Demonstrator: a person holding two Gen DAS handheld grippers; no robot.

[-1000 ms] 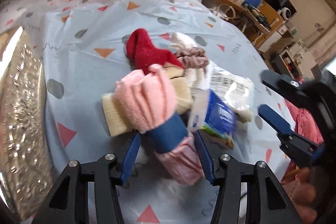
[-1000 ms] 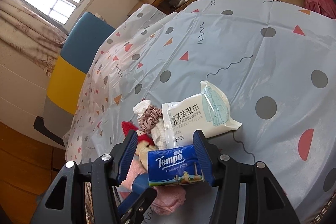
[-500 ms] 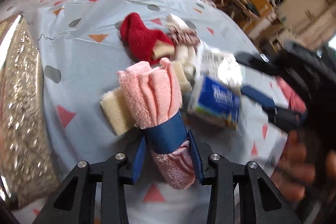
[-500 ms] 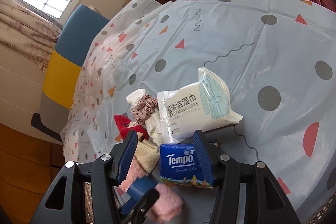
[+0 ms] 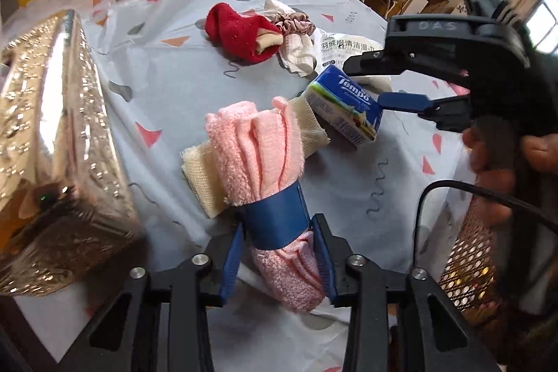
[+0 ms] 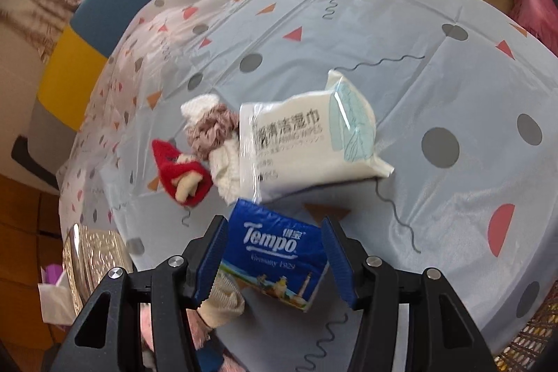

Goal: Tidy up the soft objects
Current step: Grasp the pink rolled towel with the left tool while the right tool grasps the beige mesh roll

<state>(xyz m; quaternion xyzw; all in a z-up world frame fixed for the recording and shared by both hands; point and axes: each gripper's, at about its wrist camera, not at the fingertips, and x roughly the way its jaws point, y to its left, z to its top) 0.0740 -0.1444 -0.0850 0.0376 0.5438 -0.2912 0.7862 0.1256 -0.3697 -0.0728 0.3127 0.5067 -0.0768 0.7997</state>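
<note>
Left hand-held gripper [image 5: 279, 253] closing on pink towel roll [image 5: 258, 156], right hand-held gripper [image 6: 275, 264] — clamping tissue pack [image 6: 275, 253]

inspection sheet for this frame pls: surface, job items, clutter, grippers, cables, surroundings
Surface: table under a patterned tablecloth.
Job's things: pink towel roll with blue band; Tempo tissue pack; red sock; scrunchie; wet wipes pack; cream cloth under the roll.
Clutter: gold embossed box at the left edge.
Grippers: left gripper closing on the roll; right gripper holds the tissue pack.
Cables: black cable near the hand.
Surroundings: blue-yellow chair, window, desk.
</note>
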